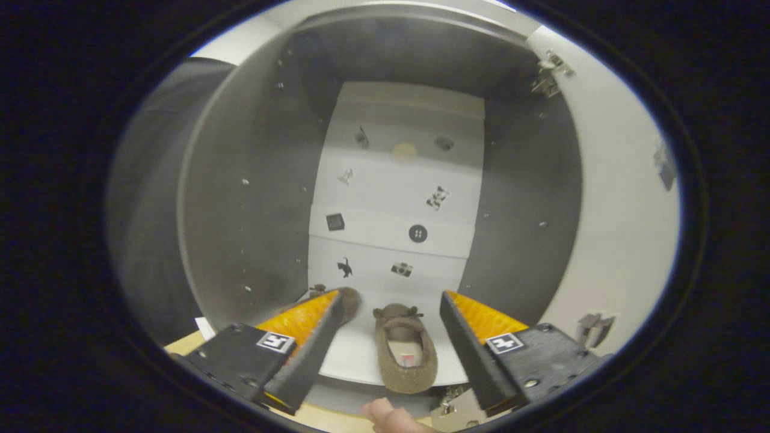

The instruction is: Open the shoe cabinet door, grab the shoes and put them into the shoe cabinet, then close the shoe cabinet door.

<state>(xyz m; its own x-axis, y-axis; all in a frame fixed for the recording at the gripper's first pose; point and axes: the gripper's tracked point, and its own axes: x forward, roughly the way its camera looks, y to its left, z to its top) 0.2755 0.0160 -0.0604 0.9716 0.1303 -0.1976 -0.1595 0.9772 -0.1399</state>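
Note:
I look into the open shoe cabinet [523,198], with grey side walls and a white back panel carrying small stickers. A brown suede shoe [404,349] lies on the white bottom shelf [355,355], toe toward the back, between my two fingers and clear of both. A second brown shoe [351,300] peeks out behind my left finger, mostly hidden. My gripper [392,300] is open and holds nothing. The white cabinet door [619,198] stands swung open on the right, its hinges at top and bottom.
A person's fingertip [388,415] shows just below the shelf's front edge. A light wooden surface [180,344] lies under the left finger. A dark grey outer panel [150,198] stands left of the cabinet.

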